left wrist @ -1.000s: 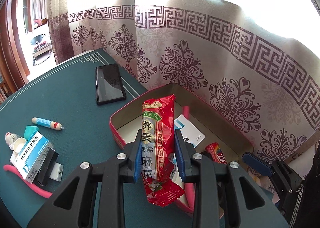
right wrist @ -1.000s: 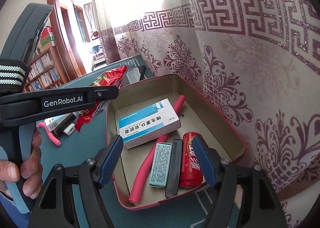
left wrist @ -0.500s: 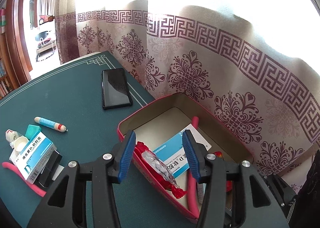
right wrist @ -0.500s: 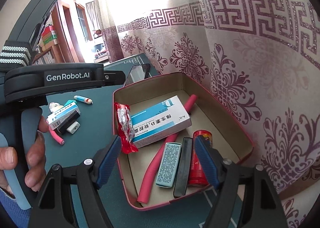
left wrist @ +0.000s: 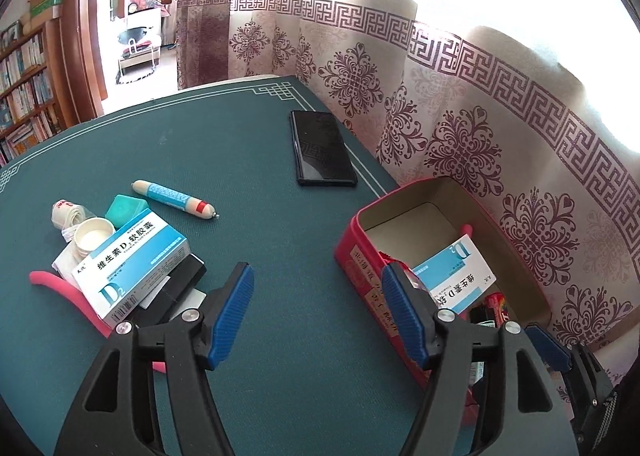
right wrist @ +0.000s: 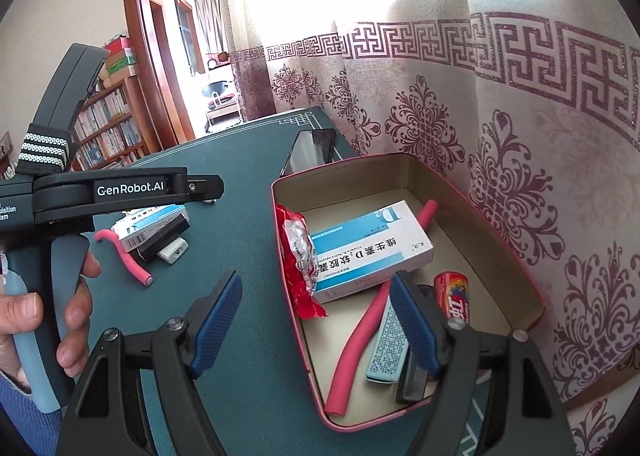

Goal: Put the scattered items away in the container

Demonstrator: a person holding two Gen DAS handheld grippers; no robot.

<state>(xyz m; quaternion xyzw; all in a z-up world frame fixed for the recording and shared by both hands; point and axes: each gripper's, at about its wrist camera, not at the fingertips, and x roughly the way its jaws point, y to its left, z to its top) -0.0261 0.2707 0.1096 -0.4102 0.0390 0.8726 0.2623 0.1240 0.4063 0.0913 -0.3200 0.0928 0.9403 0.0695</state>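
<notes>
The red tin box (left wrist: 362,256) (right wrist: 472,192) stands by the curtain and holds a red snack packet (right wrist: 298,256), a blue-white medicine box (right wrist: 372,250), a pink foam stick (right wrist: 360,340), a red tube (right wrist: 454,294) and small flat items. My left gripper (left wrist: 318,316) is open and empty over the green table, left of the tin. My right gripper (right wrist: 316,324) is open and empty above the tin's near left wall. A pile lies at left: another medicine box (left wrist: 134,262), a pink stick (left wrist: 64,288), a black block (left wrist: 176,292), a teal case (left wrist: 124,210), a white pot (left wrist: 94,236) and a blue-white tube (left wrist: 174,200).
A black phone (left wrist: 322,148) lies on the table behind the tin, near the patterned curtain (left wrist: 460,108). The hand-held body of the left gripper (right wrist: 100,192) fills the left of the right wrist view. A doorway and bookshelves are at the far left.
My left gripper opened and let the red snack packet fall into the tin, then drew back to the left over the table. The right gripper stayed open beside the tin.
</notes>
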